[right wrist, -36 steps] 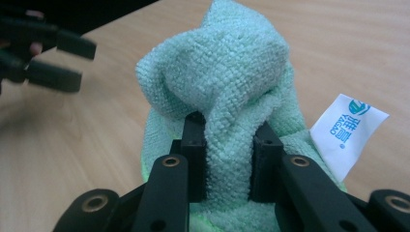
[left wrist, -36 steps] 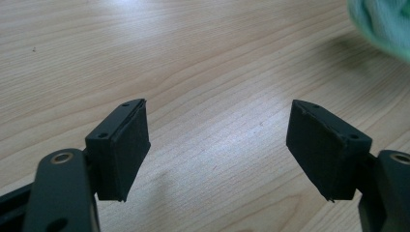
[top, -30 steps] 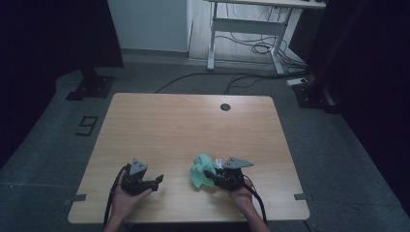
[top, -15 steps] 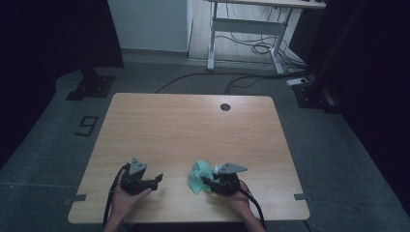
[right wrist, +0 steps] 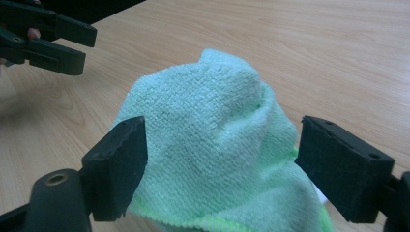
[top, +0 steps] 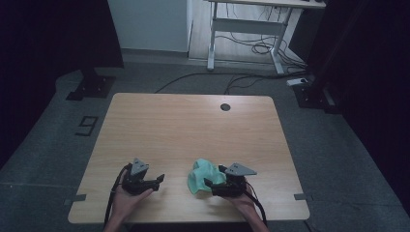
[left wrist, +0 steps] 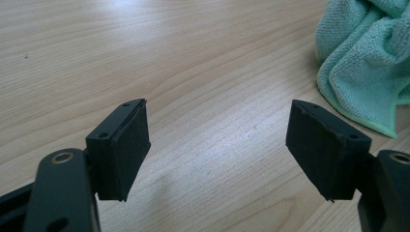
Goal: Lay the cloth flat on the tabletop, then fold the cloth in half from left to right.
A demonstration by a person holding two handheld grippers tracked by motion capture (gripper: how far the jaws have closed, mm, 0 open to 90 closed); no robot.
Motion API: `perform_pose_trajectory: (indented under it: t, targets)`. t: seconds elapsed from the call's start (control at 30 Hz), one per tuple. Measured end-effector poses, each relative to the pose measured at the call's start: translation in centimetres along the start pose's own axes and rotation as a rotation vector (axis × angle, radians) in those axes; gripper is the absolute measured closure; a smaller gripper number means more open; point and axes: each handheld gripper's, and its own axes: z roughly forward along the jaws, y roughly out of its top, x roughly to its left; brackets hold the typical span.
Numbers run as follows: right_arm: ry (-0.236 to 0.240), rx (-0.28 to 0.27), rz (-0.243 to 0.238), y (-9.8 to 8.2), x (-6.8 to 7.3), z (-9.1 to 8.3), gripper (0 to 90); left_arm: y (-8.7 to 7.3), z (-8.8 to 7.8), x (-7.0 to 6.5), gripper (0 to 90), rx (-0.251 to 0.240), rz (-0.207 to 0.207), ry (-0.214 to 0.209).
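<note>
A crumpled mint-green cloth (top: 199, 176) lies in a heap near the table's front edge. My right gripper (top: 212, 178) points left at it, and its jaws have just been opening. In the right gripper view the cloth (right wrist: 212, 145) bulges up between the spread jaws of that gripper (right wrist: 225, 137); the right pad stands clear of it and the left pad is at its edge. My left gripper (top: 158, 181) rests to the cloth's left, open (left wrist: 217, 130) over bare wood, with the cloth (left wrist: 367, 63) off to its upper right. The left gripper (right wrist: 48, 34) also shows beyond the cloth.
The wooden table (top: 193, 125) has a round cable hole (top: 225, 107) near its far edge. Beyond it stand a white desk frame (top: 241, 29) with floor cables and a black stand base (top: 92, 87). A taped mark (top: 87, 125) is on the floor at left.
The right gripper's jaws have spread apart and let go of the green cloth, which stays heaped in about the same spot. The left gripper has not moved.
</note>
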Motion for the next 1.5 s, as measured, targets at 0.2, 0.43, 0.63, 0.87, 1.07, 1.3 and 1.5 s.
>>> perform_pose_trajectory:
  t: [0.2,0.43,0.63,0.87,1.07,1.3,1.5]
  targets:
    - [-0.008,-0.01,0.008,-0.1,-0.6,-1.3,17.4,0.1,-0.1,0.0,23.6,-0.003,0.002,0.001]
    - [-0.01,-0.022,0.018,-0.1,-1.4,-2.1,17.4,-0.1,0.0,0.1,23.6,0.002,-0.003,0.003]
    - [-0.012,-0.026,0.013,0.1,-1.3,-2.6,17.0,0.0,-0.1,0.0,23.5,-0.003,0.001,-0.001]
    - [0.007,-0.01,-0.009,-0.1,-1.1,-3.0,19.4,0.0,-0.1,-0.1,23.5,-0.007,-0.004,-0.006]
    - [0.018,-0.003,-0.024,-0.3,-0.9,-3.1,22.0,0.1,0.1,-0.5,23.5,-0.004,0.006,-0.013]
    - [0.058,0.022,-0.062,-0.5,-0.4,-2.9,30.4,0.1,0.3,-0.8,23.5,0.003,0.011,-0.021]
    - [0.076,0.053,-0.086,-0.9,-0.2,-2.4,31.7,0.1,0.4,-1.2,23.7,-0.001,0.011,-0.031]
